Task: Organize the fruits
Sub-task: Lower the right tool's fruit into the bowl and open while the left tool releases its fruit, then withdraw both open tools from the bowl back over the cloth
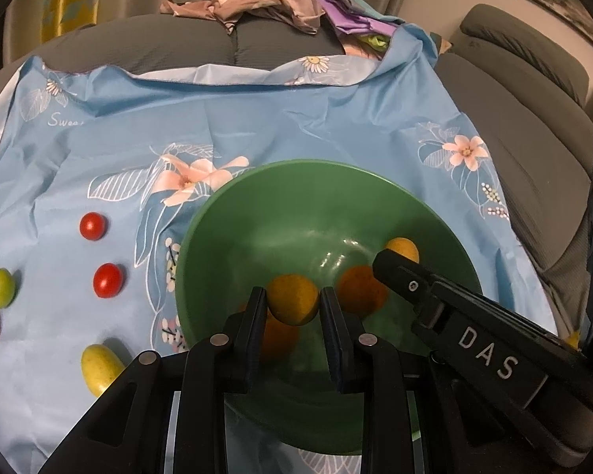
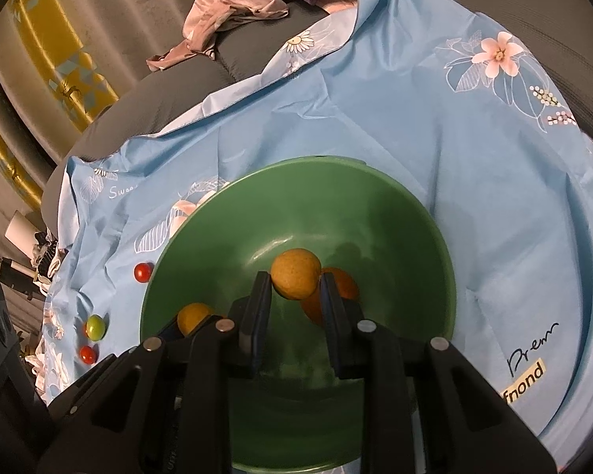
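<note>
Blue cloth (image 1: pixel 257 118); green bowl (image 1: pixel 257 205) (3 orange fruits).

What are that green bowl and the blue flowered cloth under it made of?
The bowl looks like smooth, glossy plastic or glazed ceramic: its inside shows soft light streaks, but nothing here settles which. The cloth seems a thin, slightly shiny synthetic fabric, perhaps polyester: it holds sharp creases and wrinkles, has a stitched hem at the far edge, and carries printed flowers.

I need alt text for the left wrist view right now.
The left claw grips a yellow fruit over the green bowl, which holds orange fruits. The right claw reaches in; red tomatoes lie on the blue cloth.
</note>
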